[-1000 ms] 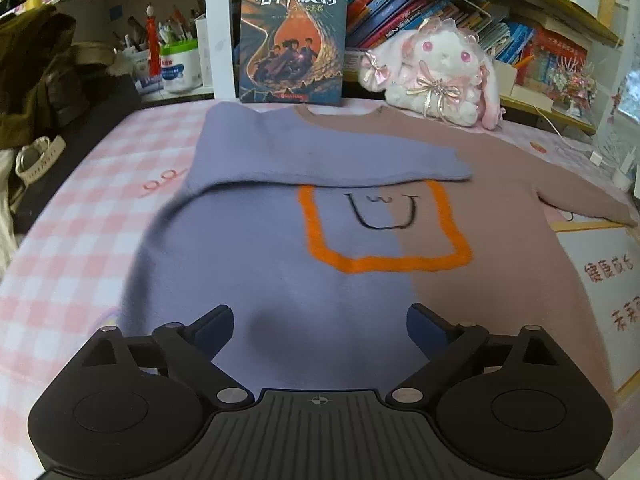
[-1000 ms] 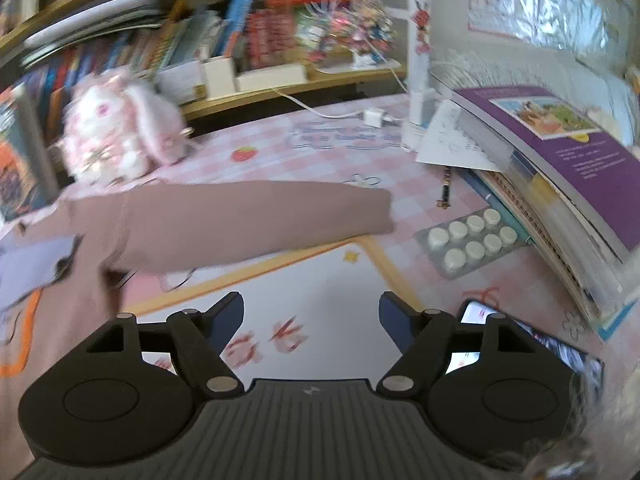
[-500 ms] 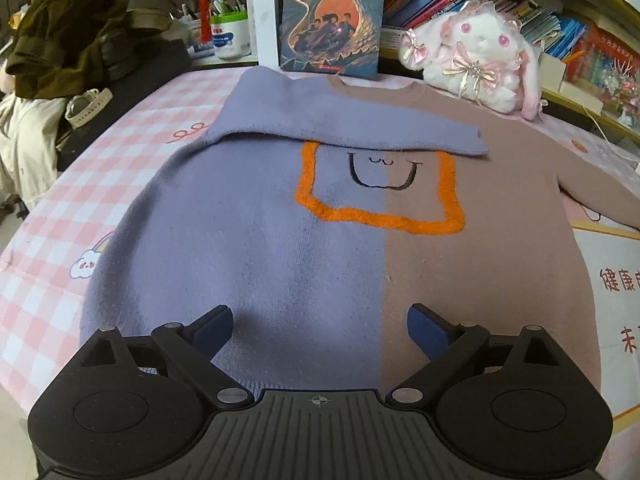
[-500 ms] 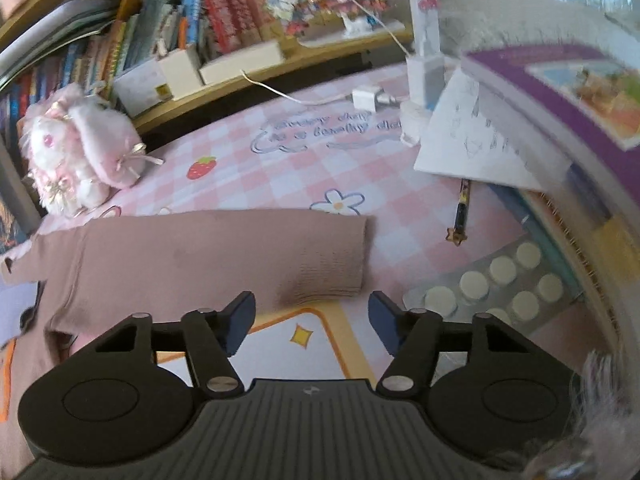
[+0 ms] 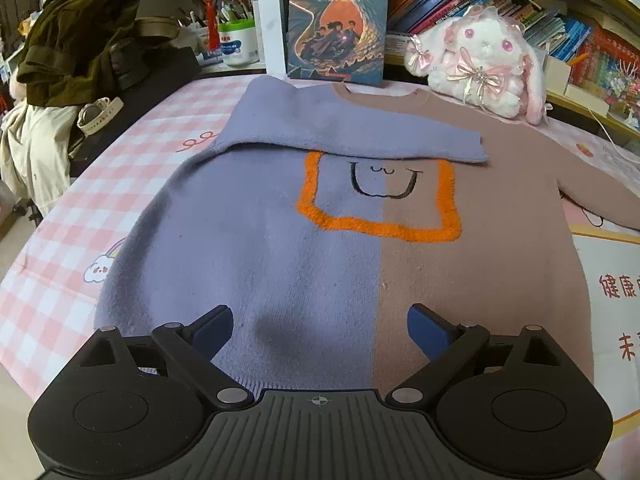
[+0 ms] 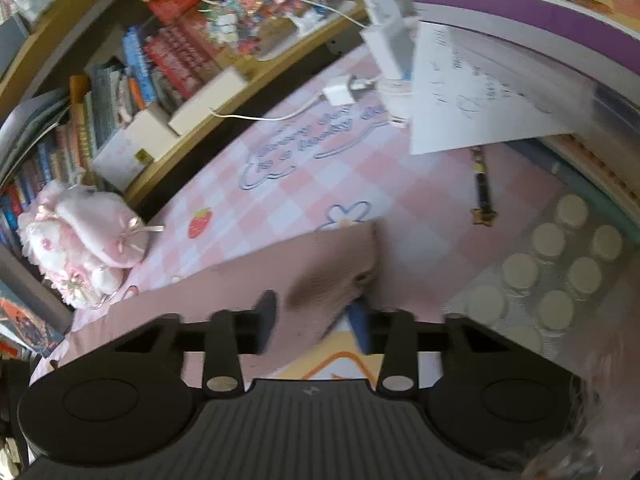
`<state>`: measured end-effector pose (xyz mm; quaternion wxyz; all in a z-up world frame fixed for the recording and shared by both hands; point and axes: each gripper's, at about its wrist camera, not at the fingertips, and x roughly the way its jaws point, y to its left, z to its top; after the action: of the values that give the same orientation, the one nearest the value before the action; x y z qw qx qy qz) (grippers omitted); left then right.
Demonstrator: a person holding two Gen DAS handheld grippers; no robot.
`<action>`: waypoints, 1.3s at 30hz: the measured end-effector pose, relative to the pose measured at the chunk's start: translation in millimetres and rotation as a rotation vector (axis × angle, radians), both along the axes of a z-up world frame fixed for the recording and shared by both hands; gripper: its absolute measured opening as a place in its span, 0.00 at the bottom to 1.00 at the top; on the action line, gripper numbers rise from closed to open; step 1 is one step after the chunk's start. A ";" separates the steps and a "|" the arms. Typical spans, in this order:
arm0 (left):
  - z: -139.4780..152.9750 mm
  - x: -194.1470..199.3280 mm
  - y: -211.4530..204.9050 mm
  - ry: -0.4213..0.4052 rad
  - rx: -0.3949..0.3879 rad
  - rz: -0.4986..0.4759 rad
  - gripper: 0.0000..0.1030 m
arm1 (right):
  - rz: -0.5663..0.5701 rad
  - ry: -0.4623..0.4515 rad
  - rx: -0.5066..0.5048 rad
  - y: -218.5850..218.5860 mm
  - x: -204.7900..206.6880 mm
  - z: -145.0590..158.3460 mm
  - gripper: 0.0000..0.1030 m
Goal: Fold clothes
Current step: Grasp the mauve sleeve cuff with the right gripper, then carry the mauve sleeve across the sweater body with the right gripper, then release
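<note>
A half purple, half brown sweater (image 5: 320,240) with an orange square lies flat on the pink checked table. Its purple sleeve (image 5: 360,136) is folded across the chest. My left gripper (image 5: 320,330) is open and empty above the sweater's hem. The brown sleeve (image 6: 256,284) stretches out to the right. My right gripper (image 6: 314,320) has its jaws narrowed around the sleeve's cuff (image 6: 344,268), which is bunched and slightly lifted between the fingers.
A plush rabbit (image 5: 480,60) and an upright book (image 5: 338,20) stand behind the collar. Dark clothes (image 5: 80,44) pile at the left. A pill blister pack (image 6: 552,276), a pen (image 6: 482,188), stacked books (image 6: 540,40) and a charger cable (image 6: 340,94) lie near the cuff.
My right gripper moved forward onto the brown cuff, tilted, and its jaws closed in on it. My left gripper drew back toward the hem and stayed open.
</note>
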<state>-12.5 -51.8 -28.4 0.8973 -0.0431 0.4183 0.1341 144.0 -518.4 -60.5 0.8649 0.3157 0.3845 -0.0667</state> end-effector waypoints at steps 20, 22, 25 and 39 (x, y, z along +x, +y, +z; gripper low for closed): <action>10.1 -20.0 39.5 -0.088 -0.029 -0.066 0.93 | 0.376 -0.286 0.043 114.2 30.2 138.9 0.05; 10.4 -21.1 51.9 -0.096 -0.051 -0.074 0.93 | 0.414 -0.308 0.021 140.2 31.4 150.9 0.05; 10.6 -20.4 64.6 -0.116 -0.080 -0.124 0.93 | 0.464 -0.325 -0.023 178.9 32.3 164.8 0.05; 24.7 -20.7 129.4 -0.205 -0.105 -0.281 0.93 | 0.625 -0.361 -0.157 359.1 40.9 187.1 0.05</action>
<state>-33.1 77.6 -3.7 0.9417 -0.0444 0.3330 -0.0200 184.9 -159.3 126.6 0.9190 0.1226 0.2973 0.2281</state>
